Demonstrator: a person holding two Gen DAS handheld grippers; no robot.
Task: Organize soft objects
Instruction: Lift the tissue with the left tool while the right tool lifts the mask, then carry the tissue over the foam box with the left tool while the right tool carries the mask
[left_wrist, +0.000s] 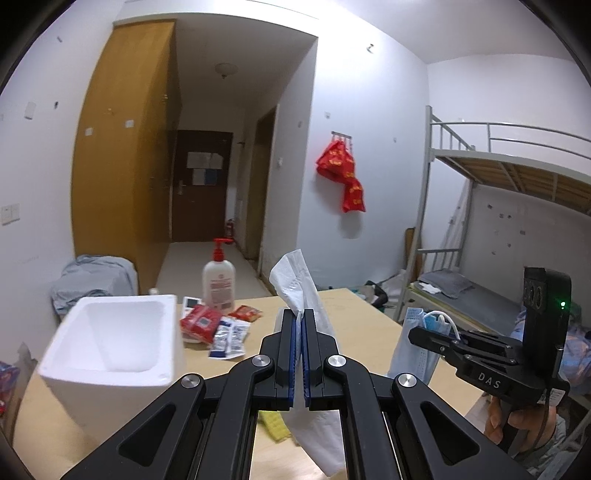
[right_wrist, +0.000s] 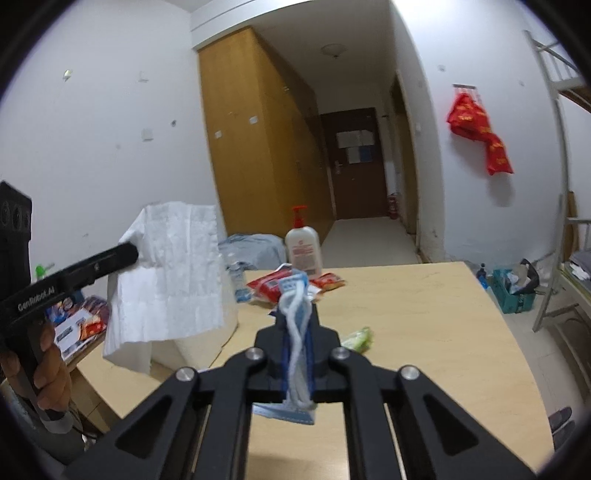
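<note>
My left gripper (left_wrist: 299, 317) is shut on a white paper tissue (left_wrist: 295, 280) and holds it in the air above the wooden table (left_wrist: 354, 317). The tissue also shows in the right wrist view (right_wrist: 173, 273), hanging from the left gripper (right_wrist: 135, 253). My right gripper (right_wrist: 295, 314) is shut on a light blue face mask (right_wrist: 295, 295) with white ear loops. The mask shows in the left wrist view (left_wrist: 413, 343), hanging from the right gripper (left_wrist: 415, 334). A white foam box (left_wrist: 110, 343) stands open on the table's left side.
A lotion pump bottle (left_wrist: 218, 284), red snack packets (left_wrist: 201, 323) and small sachets (left_wrist: 229, 338) lie behind the box. A yellow-green item (right_wrist: 356, 339) lies on the table near my right gripper. A bunk bed (left_wrist: 498, 221) stands at the right.
</note>
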